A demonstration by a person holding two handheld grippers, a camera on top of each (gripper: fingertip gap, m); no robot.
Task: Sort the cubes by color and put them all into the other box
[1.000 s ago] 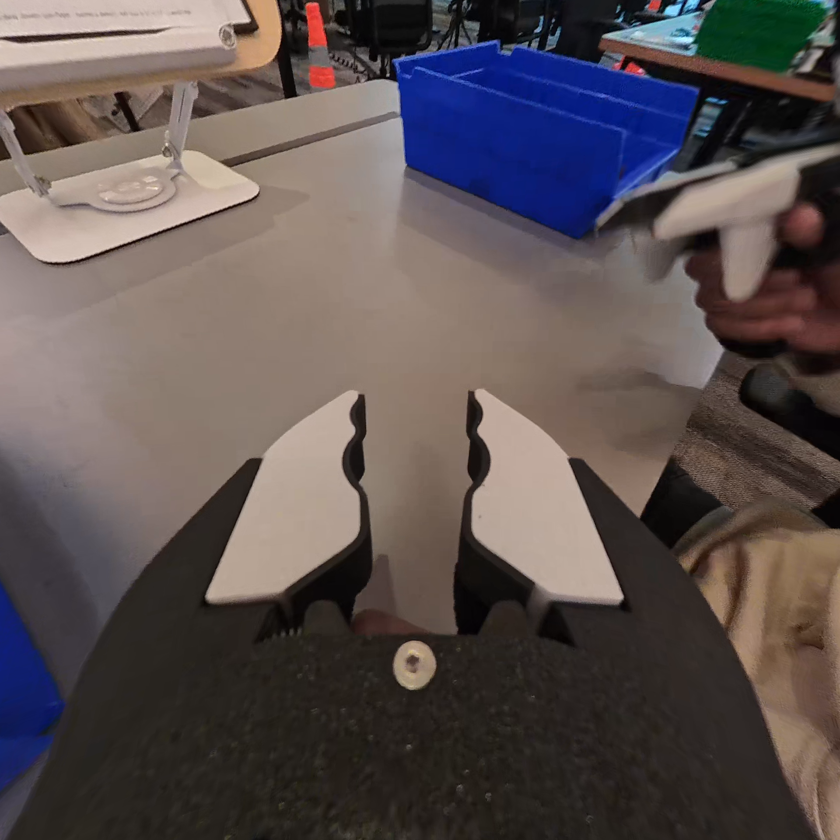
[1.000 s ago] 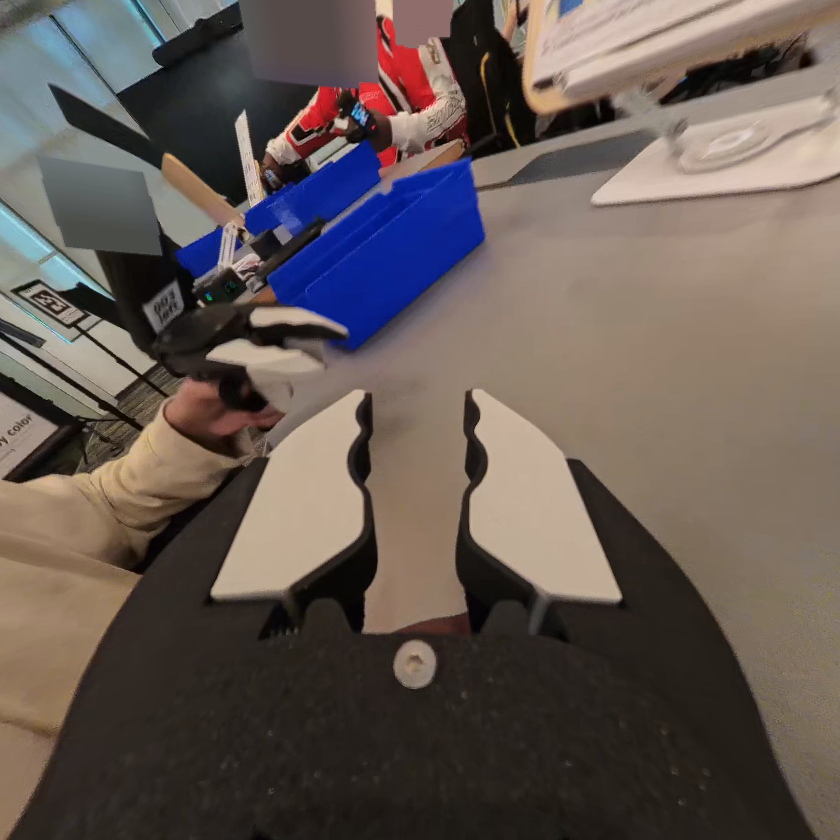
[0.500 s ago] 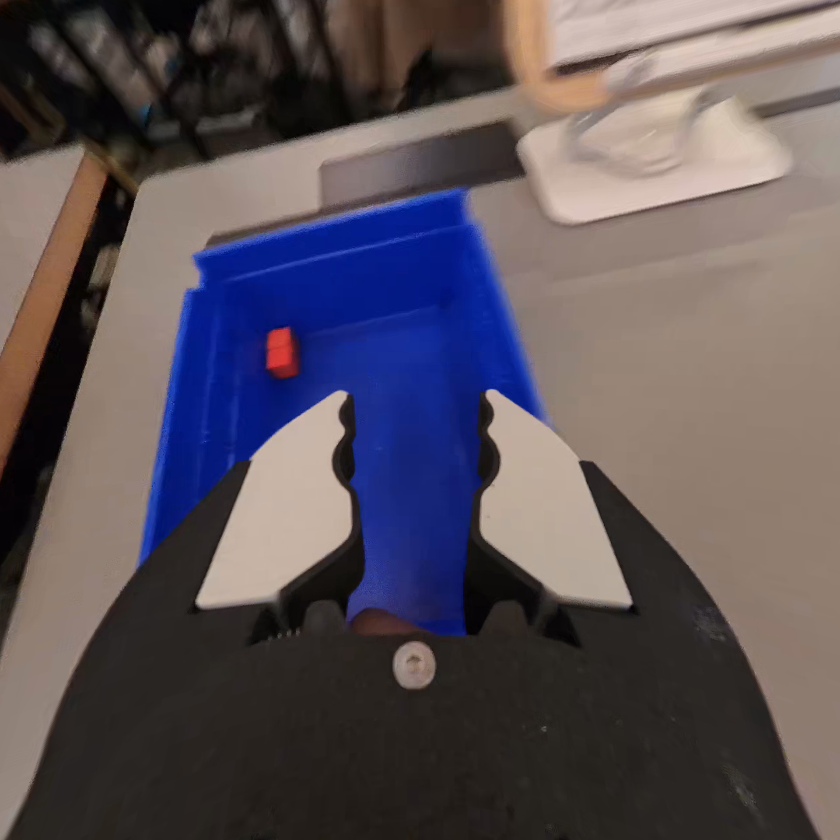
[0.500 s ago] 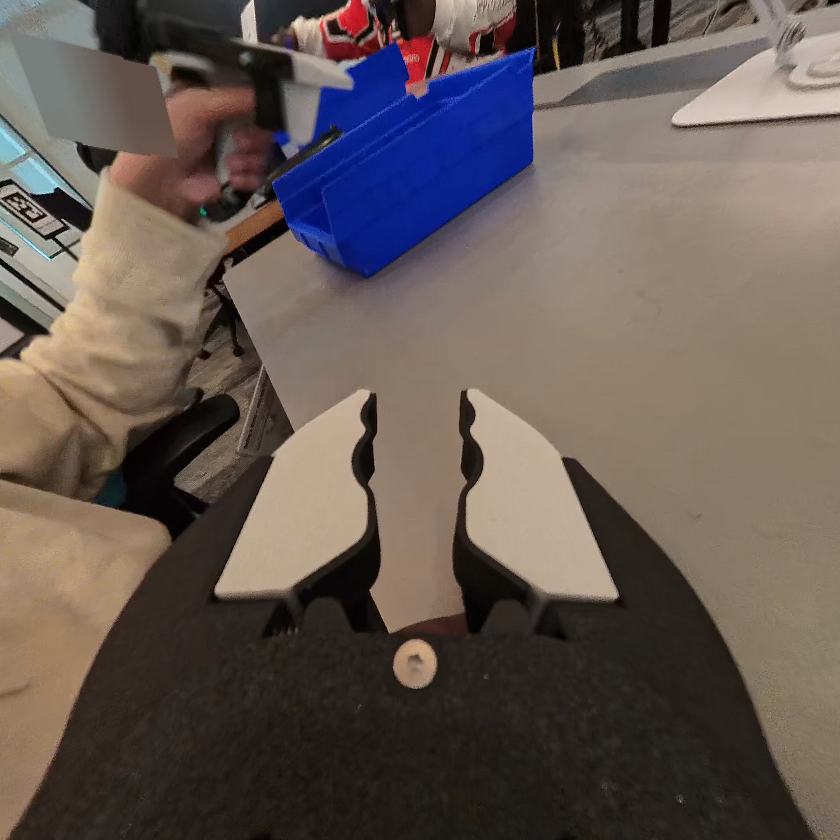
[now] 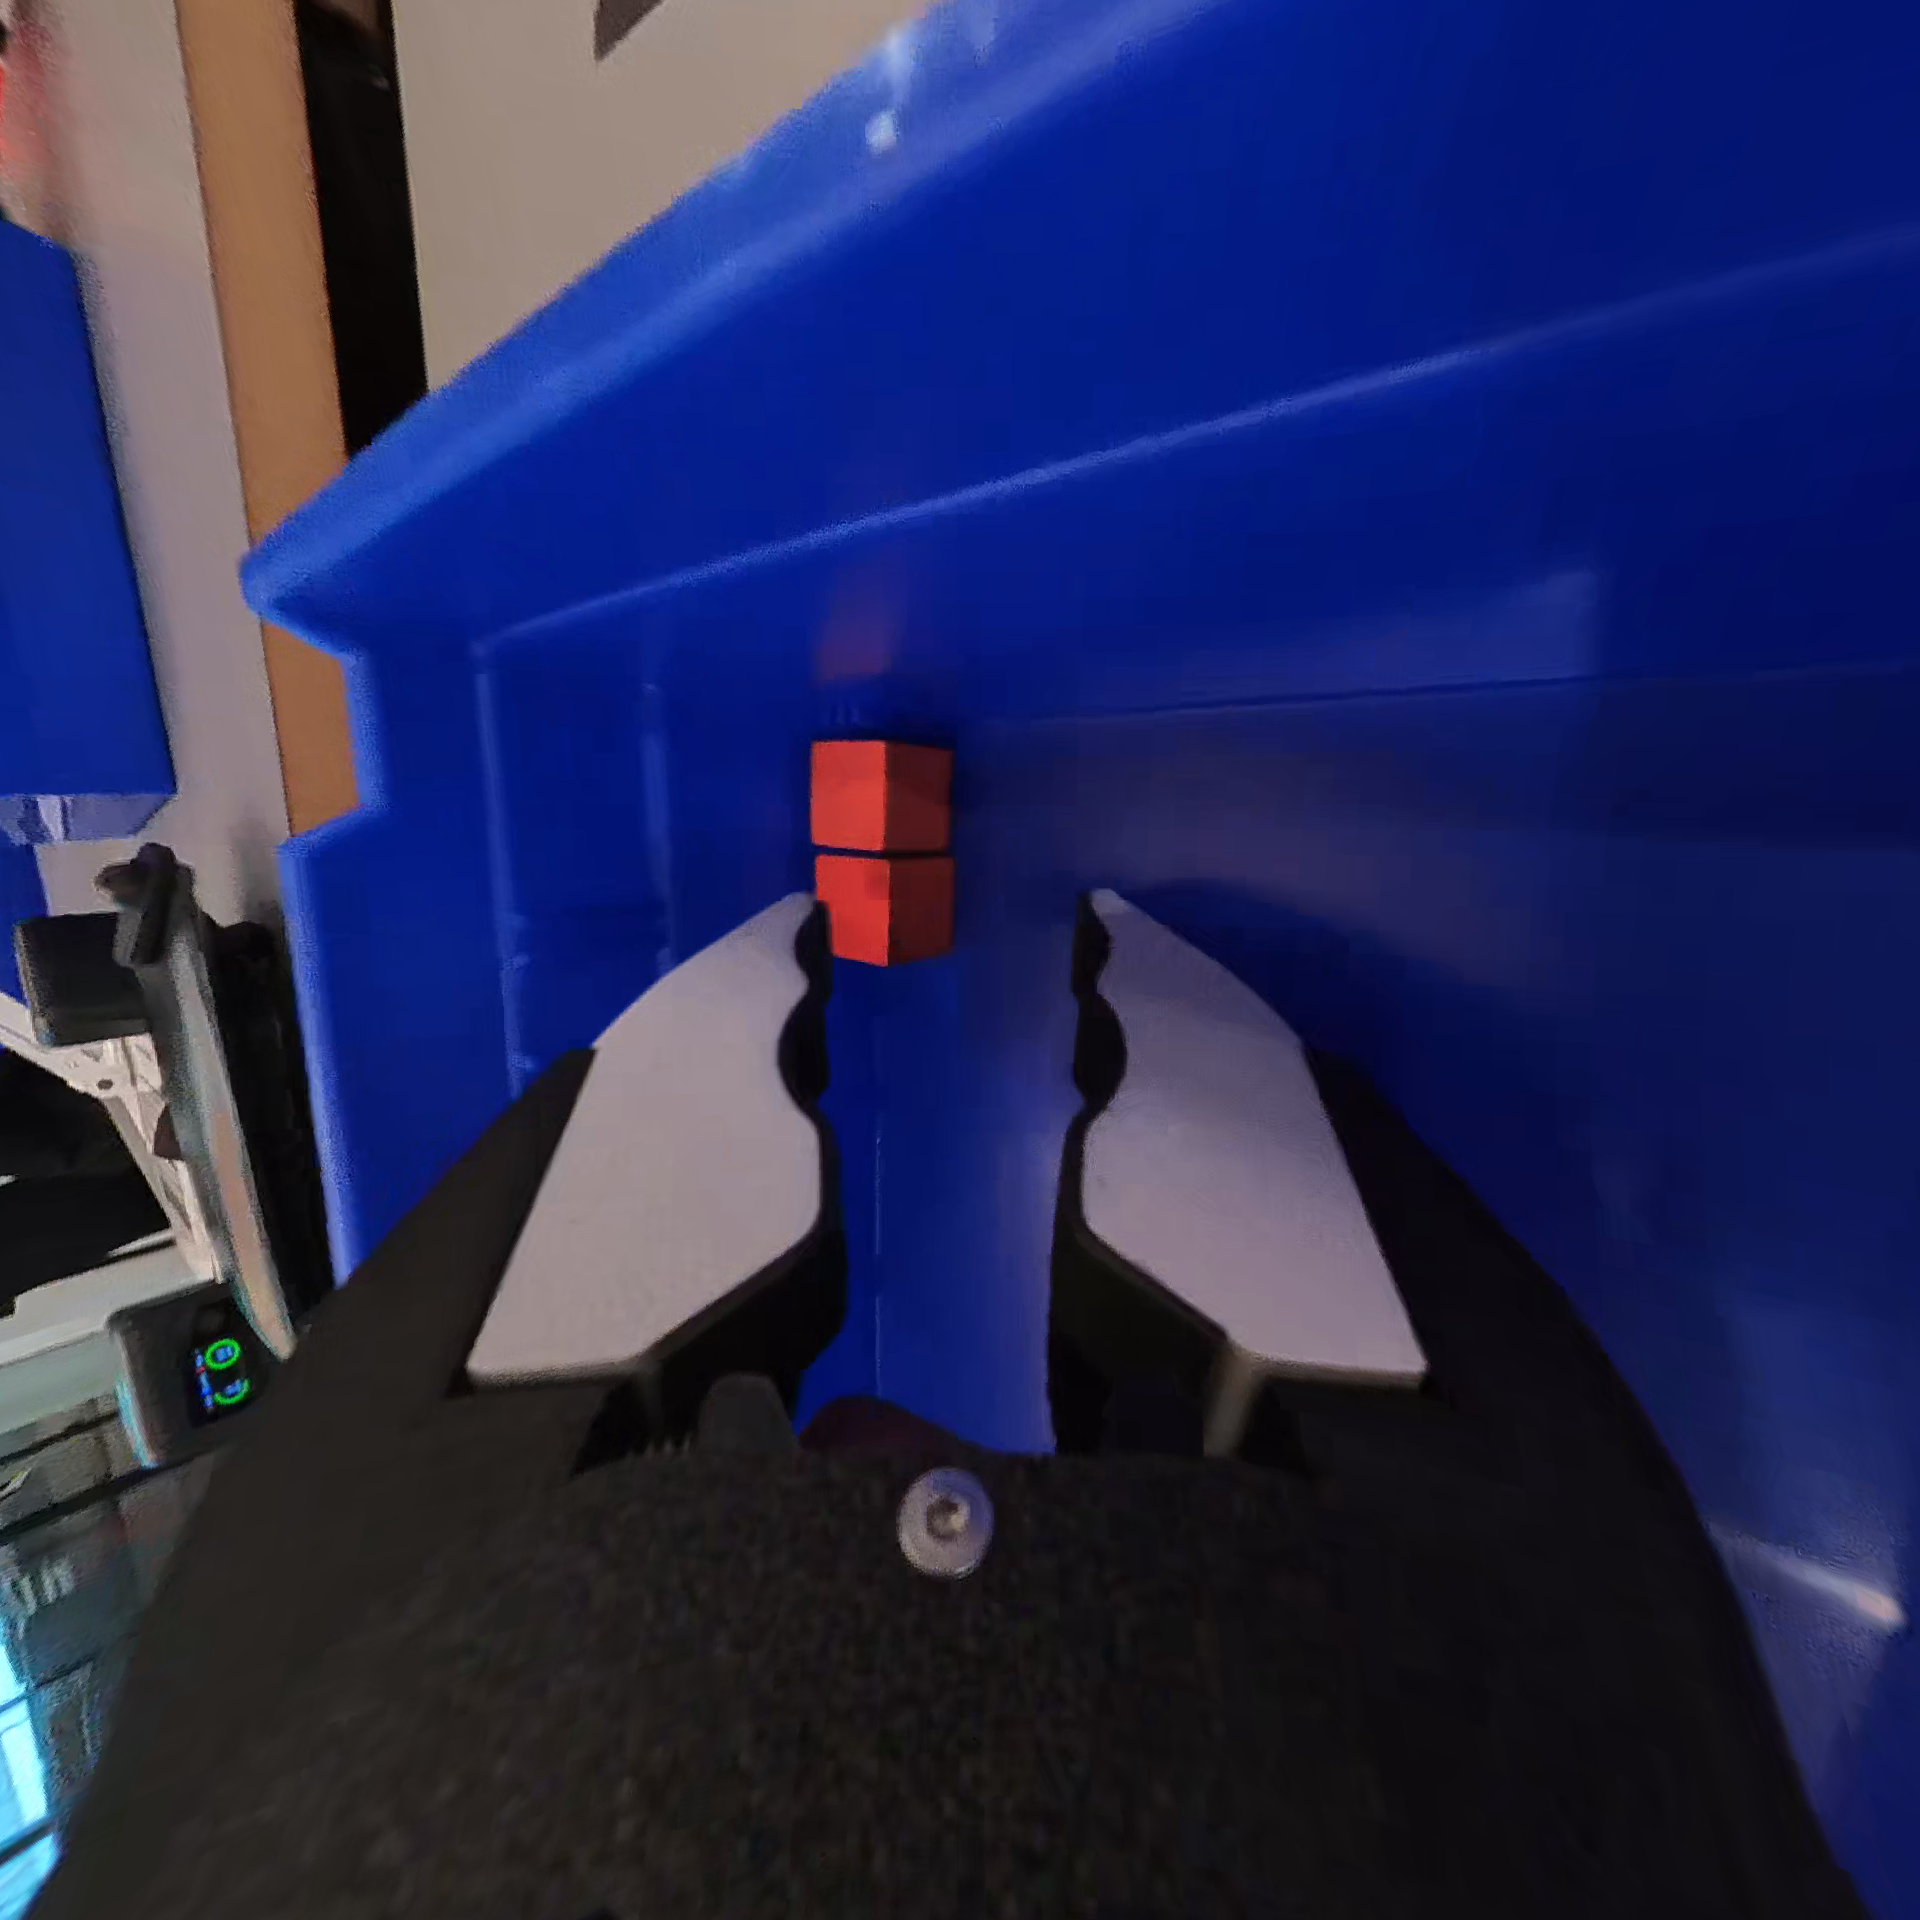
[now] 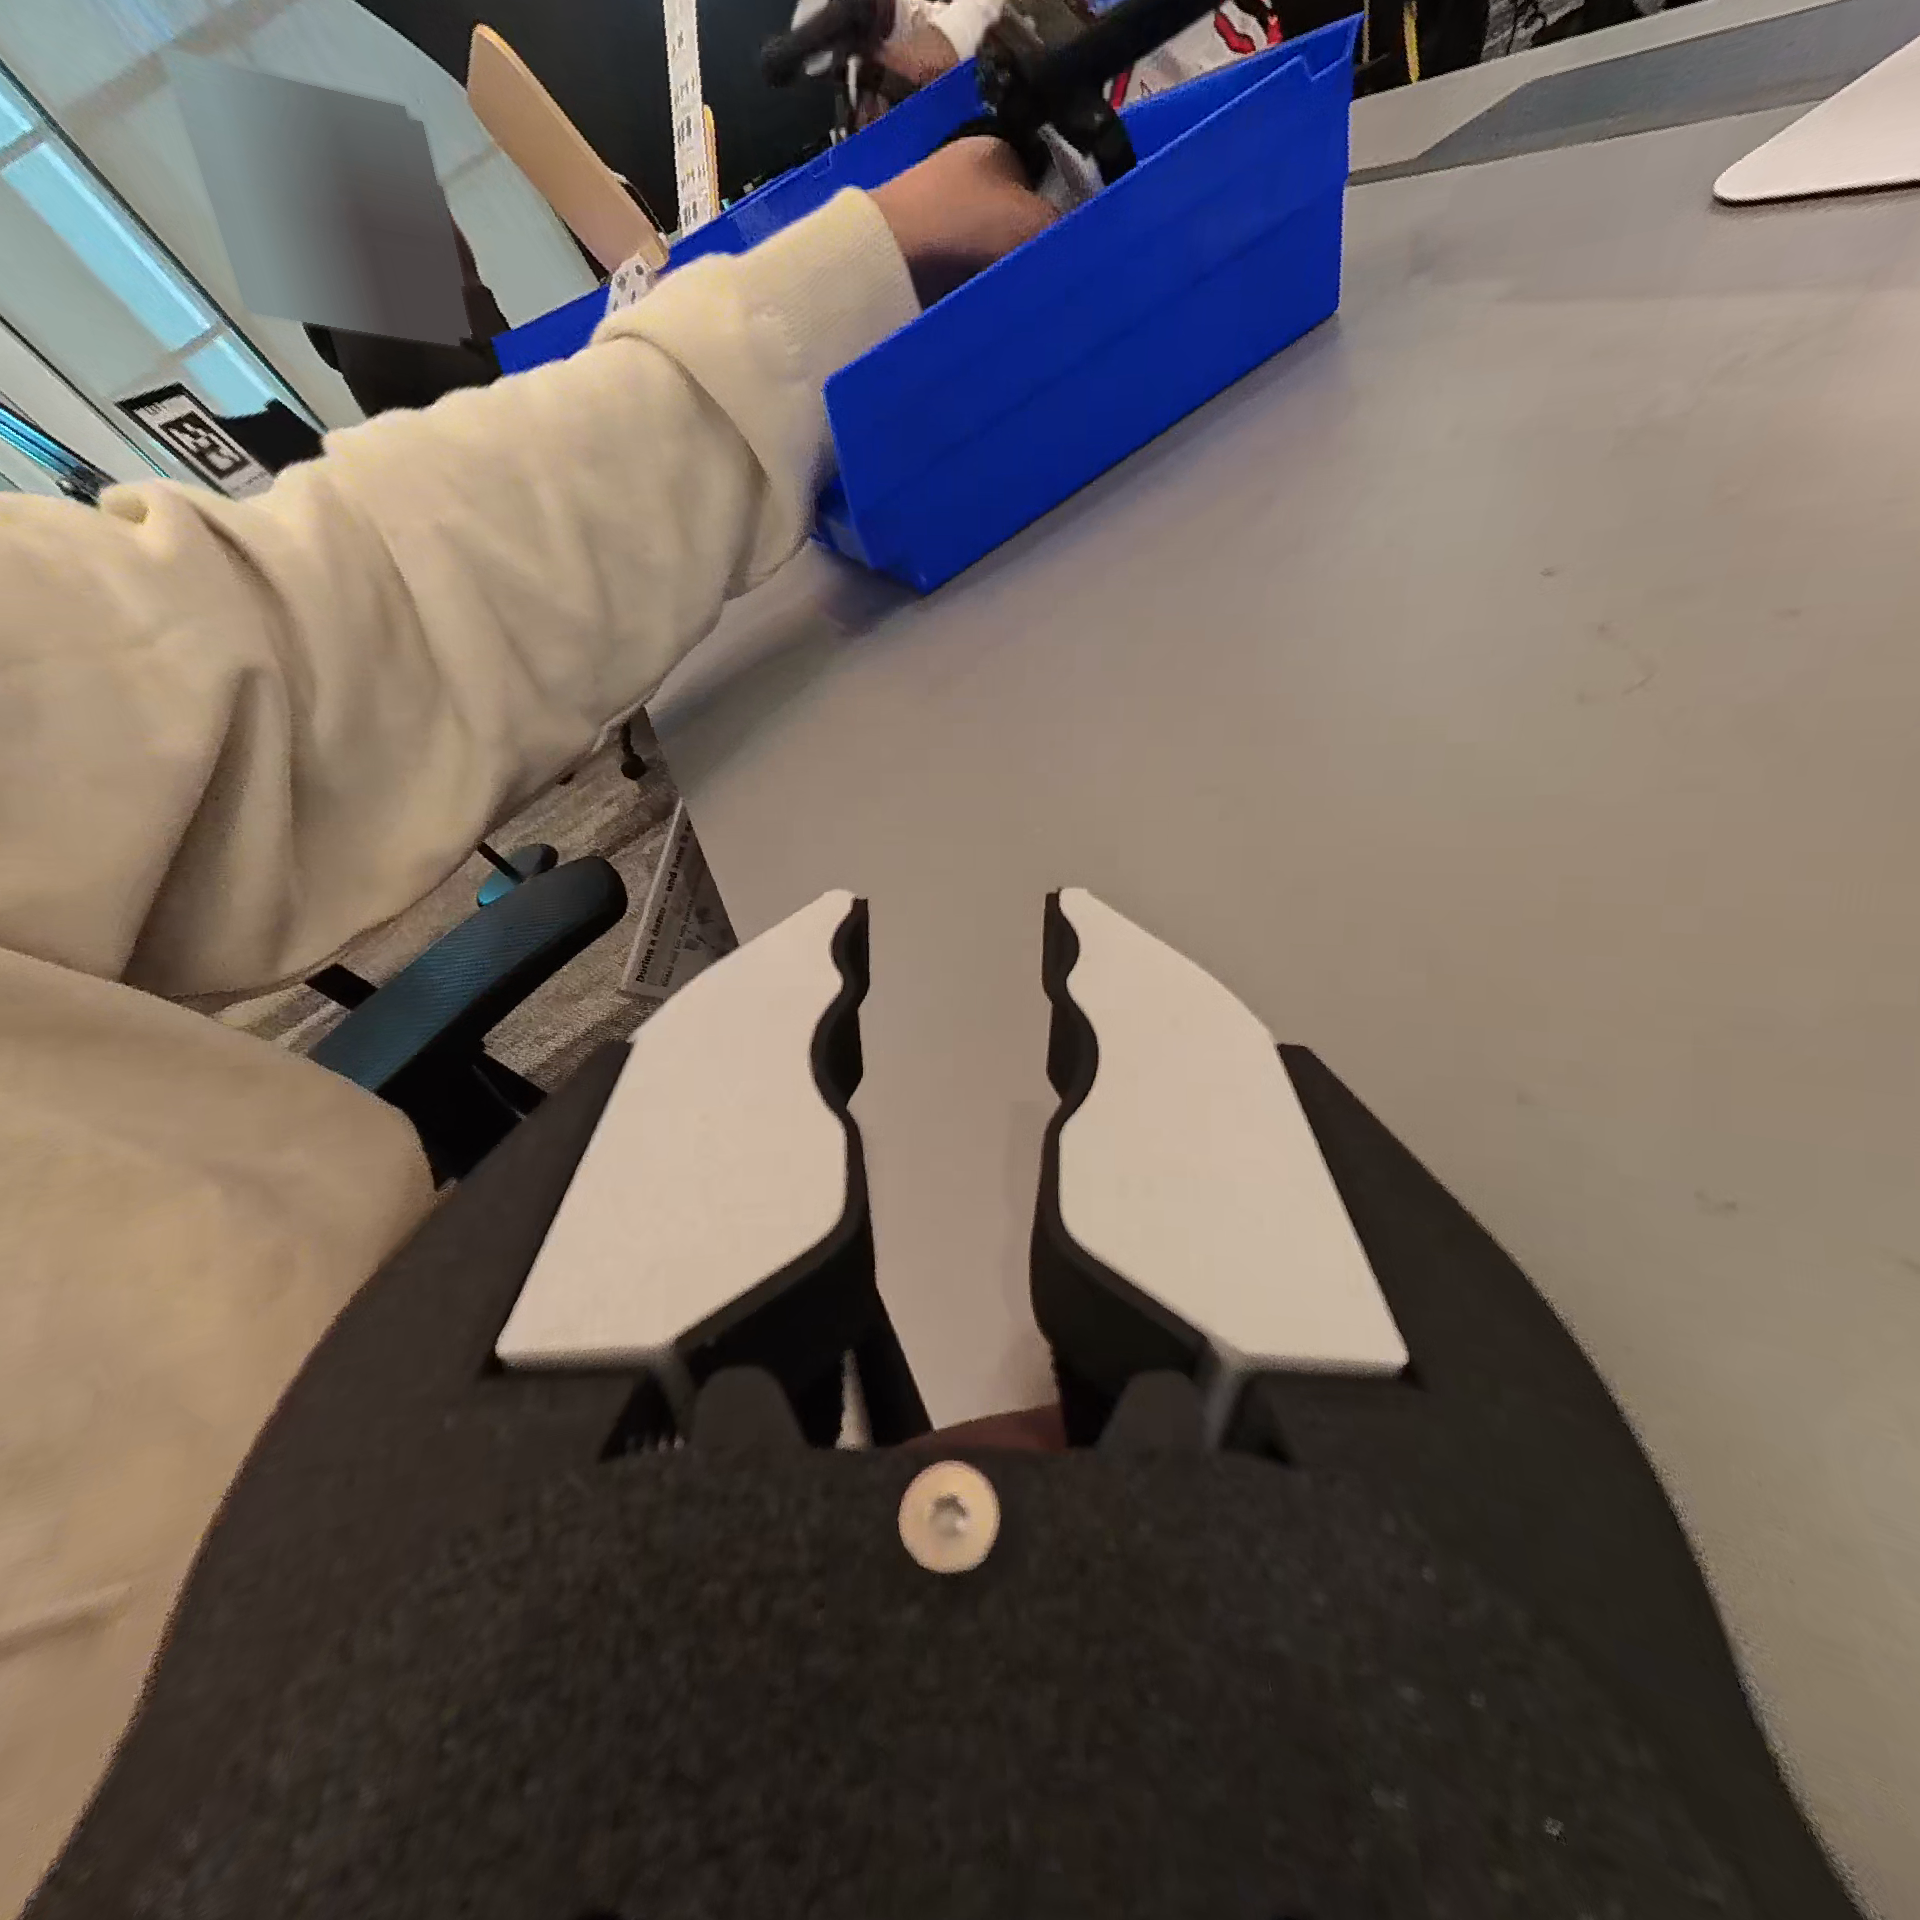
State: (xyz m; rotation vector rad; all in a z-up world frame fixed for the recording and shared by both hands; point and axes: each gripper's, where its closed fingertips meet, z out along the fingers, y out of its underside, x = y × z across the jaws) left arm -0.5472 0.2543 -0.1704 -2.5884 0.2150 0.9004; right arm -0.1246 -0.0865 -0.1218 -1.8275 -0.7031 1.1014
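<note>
Left wrist view: the left gripper (image 5: 945,914) reaches down into a blue box (image 5: 1455,520), its white fingers spread apart and holding nothing.
Red cubes: two red cubes (image 5: 881,850) sit pressed together in a line on the blue floor of the box, against its wall. The nearer cube lies just beside the tip of the gripper's left finger (image 5: 675,1122), off to one side of the gap rather than centred in it; whether it touches the finger cannot be told.
Box interior: blue walls and floor fill most of the left view; no other cubes show in the visible part.
Beyond the box: a pale surface, a wooden strip and part of another blue bin (image 5: 62,520) appear at the left edge, blurred.
Right wrist view: the right gripper (image 6: 954,914) hovers above a grey table (image 6: 1455,831), its fingers parted with nothing between them.
Table surface: smooth, matte grey, with a few faint scuff marks.
Person's arm: a cream sleeve (image 6: 468,582) stretches from the left across the table edge into the blue box (image 6: 1091,343), which stands near the table's far left corner.
Room: an office-like space with a dark chair (image 6: 468,977) on patterned carpet beside the table, a window at the left, and a white stand base (image 6: 1829,145) on the table at the upper right.
</note>
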